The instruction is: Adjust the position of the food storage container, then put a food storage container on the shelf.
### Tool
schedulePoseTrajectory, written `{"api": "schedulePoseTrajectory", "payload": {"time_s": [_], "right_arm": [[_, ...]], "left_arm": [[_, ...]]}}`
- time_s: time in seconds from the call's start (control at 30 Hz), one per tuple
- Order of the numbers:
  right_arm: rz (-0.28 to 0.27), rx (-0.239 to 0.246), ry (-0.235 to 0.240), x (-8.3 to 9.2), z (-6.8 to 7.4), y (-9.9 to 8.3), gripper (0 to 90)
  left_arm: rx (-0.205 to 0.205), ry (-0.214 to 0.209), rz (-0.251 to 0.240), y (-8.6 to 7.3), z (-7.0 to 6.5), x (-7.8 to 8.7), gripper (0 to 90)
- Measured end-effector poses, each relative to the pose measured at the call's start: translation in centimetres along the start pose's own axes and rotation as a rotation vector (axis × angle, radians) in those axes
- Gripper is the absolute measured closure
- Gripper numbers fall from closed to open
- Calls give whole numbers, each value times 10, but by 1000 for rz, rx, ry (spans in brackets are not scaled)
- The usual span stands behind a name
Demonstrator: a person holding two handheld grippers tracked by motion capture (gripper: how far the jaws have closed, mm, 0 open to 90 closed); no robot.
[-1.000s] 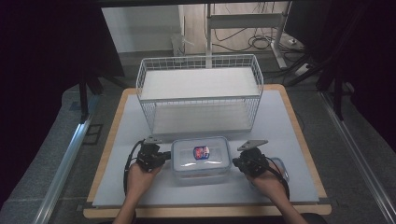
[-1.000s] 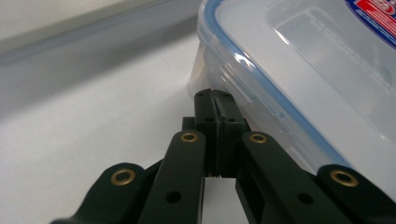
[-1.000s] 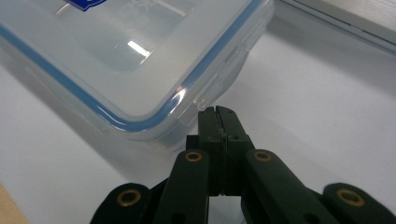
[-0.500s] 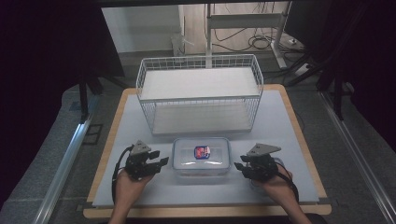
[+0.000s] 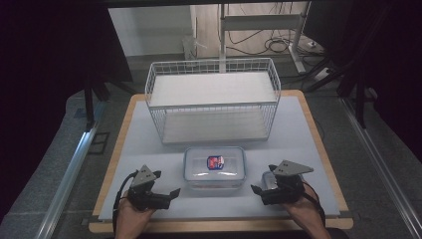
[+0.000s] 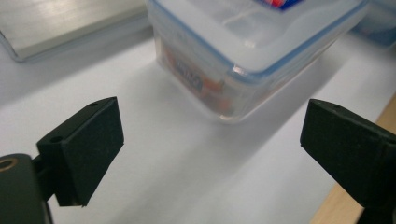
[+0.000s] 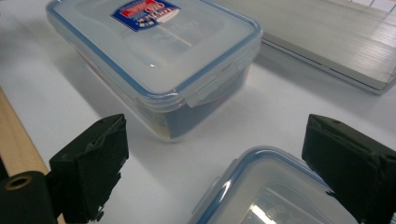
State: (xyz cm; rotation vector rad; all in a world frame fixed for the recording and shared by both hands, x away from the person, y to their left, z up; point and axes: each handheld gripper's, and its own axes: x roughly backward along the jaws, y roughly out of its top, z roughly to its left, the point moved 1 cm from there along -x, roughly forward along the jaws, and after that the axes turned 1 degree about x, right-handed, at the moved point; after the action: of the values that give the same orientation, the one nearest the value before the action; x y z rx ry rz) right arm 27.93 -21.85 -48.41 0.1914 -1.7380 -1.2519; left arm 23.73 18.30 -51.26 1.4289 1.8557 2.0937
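A clear lidded food container (image 5: 214,168) with a blue seal and a red-blue label sits on the white mat just in front of the wire basket. My left gripper (image 5: 171,193) rests to its left, and its jaws have just been opening. They stand wide with bare mat between them, the container's corner (image 6: 252,56) a little ahead. To the container's right is my right gripper (image 5: 257,189), whose jaws have also just been opening. A second clear container lid (image 7: 275,196) lies low between its pads, untouched. The labelled container (image 7: 154,60) is beyond it.
A white wire basket (image 5: 214,92) with a pale floor stands behind the container at mid-table. The white mat (image 5: 298,134) lies on a wooden board whose front edge (image 5: 219,226) runs just under both hands. Dark stands and cables fill the floor beyond.
Both grippers have backed away from the container's two ends, outward and toward the front edge. Their jaws went from shut to wide open. The container has stayed put.
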Motion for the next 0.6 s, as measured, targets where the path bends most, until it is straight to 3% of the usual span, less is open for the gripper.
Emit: {"api": "schedulePoseTrajectory", "payload": {"time_s": [0.1, 0.3, 0.6], "right_arm": [[21, -5, 6, -3, -2, -3, 70], [34, -2, 4, -5, -2, -4, 70], [39, -10, 35, -8, -2, -3, 70]], "left_arm": [[-21, 21, 21, 0, -2, -2, 65], [-2, 19, 29, -1, 0, -4, 70], [64, 6, 44, 2, 9, -4, 72]]}}
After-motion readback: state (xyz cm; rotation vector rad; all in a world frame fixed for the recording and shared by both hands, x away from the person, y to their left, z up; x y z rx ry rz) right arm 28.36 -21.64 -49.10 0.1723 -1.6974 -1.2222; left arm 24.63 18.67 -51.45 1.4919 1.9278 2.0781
